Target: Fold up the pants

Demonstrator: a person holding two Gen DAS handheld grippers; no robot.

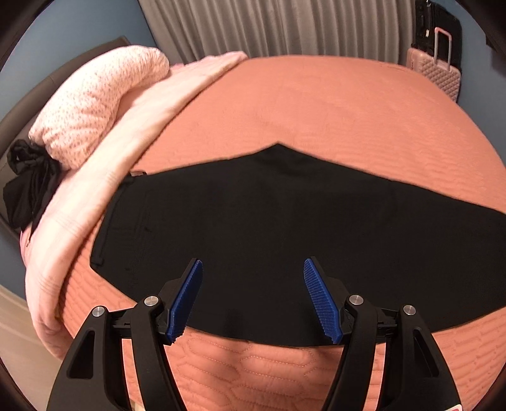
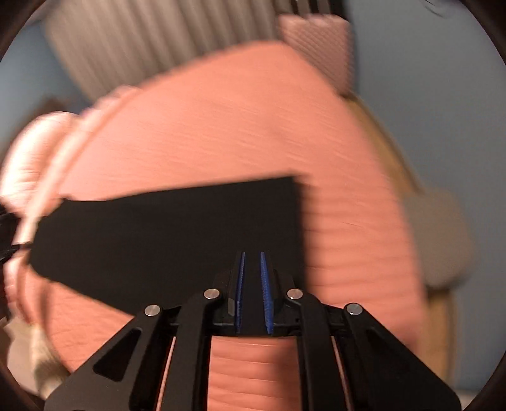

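Black pants (image 1: pixel 253 227) lie flat across the salmon quilted bed (image 1: pixel 316 104), waistband to the left and legs running right. My left gripper (image 1: pixel 253 268) is open, its blue pads (image 1: pixel 186 300) wide apart just above the pants' near edge, holding nothing. In the blurred right wrist view the pants (image 2: pixel 164 234) show as a long black strip with the leg hem on the right. My right gripper (image 2: pixel 253 256) hovers over the near edge close to that hem, its blue pads (image 2: pixel 265 291) nearly together with a narrow gap; no cloth shows between them.
A pale pink blanket (image 1: pixel 104 177) and a pink speckled pillow (image 1: pixel 101 101) lie along the bed's left side, with a black crumpled garment (image 1: pixel 28 183) beside them. A pink suitcase (image 1: pixel 436 72) stands at the far right corner. Grey curtains (image 1: pixel 278 25) hang behind.
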